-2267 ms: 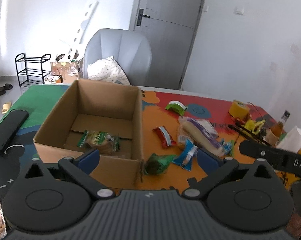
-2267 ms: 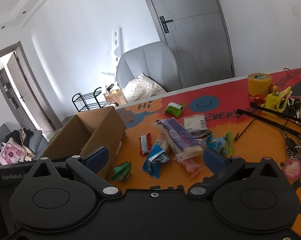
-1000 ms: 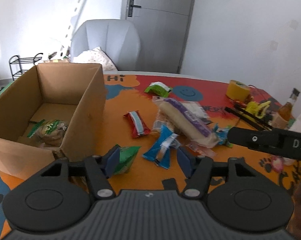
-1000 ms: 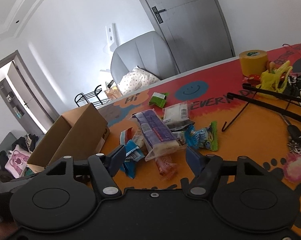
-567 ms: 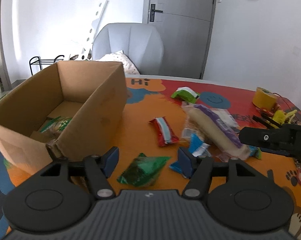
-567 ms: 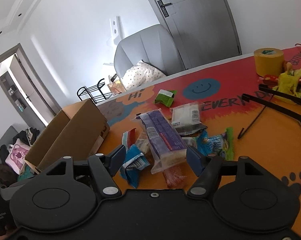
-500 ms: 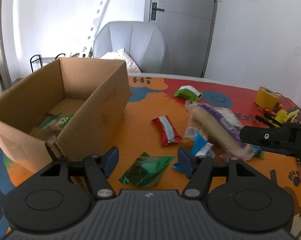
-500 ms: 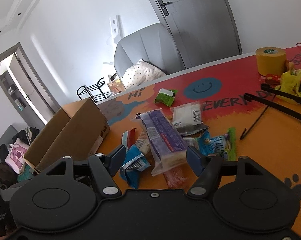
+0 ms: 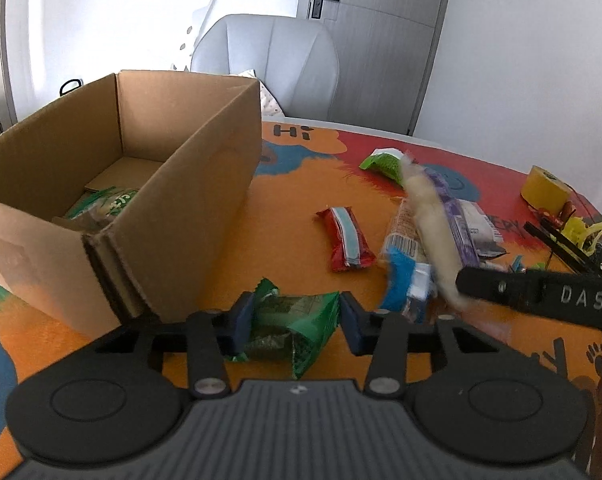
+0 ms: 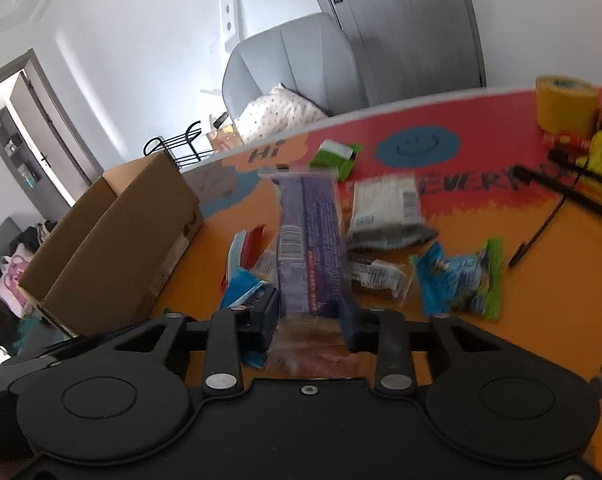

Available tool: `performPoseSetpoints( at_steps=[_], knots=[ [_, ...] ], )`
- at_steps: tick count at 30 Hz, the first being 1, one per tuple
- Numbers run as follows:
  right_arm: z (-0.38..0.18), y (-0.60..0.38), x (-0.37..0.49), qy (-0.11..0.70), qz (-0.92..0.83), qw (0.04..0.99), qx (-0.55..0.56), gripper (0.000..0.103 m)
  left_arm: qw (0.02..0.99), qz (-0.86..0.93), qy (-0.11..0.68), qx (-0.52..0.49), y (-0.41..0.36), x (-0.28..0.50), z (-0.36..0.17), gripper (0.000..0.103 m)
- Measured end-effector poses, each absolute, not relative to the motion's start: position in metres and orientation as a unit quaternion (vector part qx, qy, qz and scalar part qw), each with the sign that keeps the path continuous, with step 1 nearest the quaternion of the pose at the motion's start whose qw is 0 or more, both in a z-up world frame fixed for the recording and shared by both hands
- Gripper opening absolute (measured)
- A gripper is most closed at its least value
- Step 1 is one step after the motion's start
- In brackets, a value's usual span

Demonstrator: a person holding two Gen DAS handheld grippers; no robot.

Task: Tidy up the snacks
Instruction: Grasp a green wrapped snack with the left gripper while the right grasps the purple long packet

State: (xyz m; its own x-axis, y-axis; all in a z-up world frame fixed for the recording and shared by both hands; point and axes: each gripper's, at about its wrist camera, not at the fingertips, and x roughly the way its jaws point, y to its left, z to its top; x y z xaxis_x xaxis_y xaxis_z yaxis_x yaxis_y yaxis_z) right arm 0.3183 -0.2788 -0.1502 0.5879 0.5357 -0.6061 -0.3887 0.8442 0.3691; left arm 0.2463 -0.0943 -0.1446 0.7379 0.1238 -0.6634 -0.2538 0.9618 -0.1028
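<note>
So both grippers had just been closing, each with a snack between its fingers. The left gripper [image 9: 291, 320] had its blue fingers [image 9: 240, 318] pressed on either side of a crinkly green packet [image 9: 297, 326] lying on the table [image 9: 285, 216], just beside the near corner of the cardboard box [image 9: 173, 216]. Inside that box sat one green-labelled snack bag [image 9: 101, 206] on the bottom.

The right gripper [image 10: 309, 320] had clamped onto the near end of a long purple-wrapped bread pack [image 10: 307, 240], which stuck out straight ahead over the pile; the shot was blurry there, but the fingers looked tight against the wrapper.

The rest of the snacks were scattered on the orange and red table: a red bar [image 9: 347, 242] by itself, a blue packet [image 9: 405, 284] just left of the bread pack, a white pouch [image 10: 385, 208] to its right, a blue-and-green bag [image 10: 461, 276] further right, and a small green-and-white packet [image 10: 337, 158] at the far side. A yellow tape roll [image 10: 567, 102] stood well apart near the table's edge.
</note>
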Motion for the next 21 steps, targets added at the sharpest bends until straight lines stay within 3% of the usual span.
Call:
performPoseSetpoints(
  at_steps=[7, 21],
  knots=[
    [-0.146, -0.286, 0.3, 0.368, 0.262, 0.887, 0.102, 0.018, 0.927, 0.087, 0.351, -0.096, -0.096, 0.242, -0.143, 0.039],
    [-0.142, -0.313, 0.263, 0.371, 0.239, 0.89, 0.109, 0.015, 0.931, 0.064, 0.346, -0.1, -0.1, 0.222, -0.134, 0.038]
  ],
)
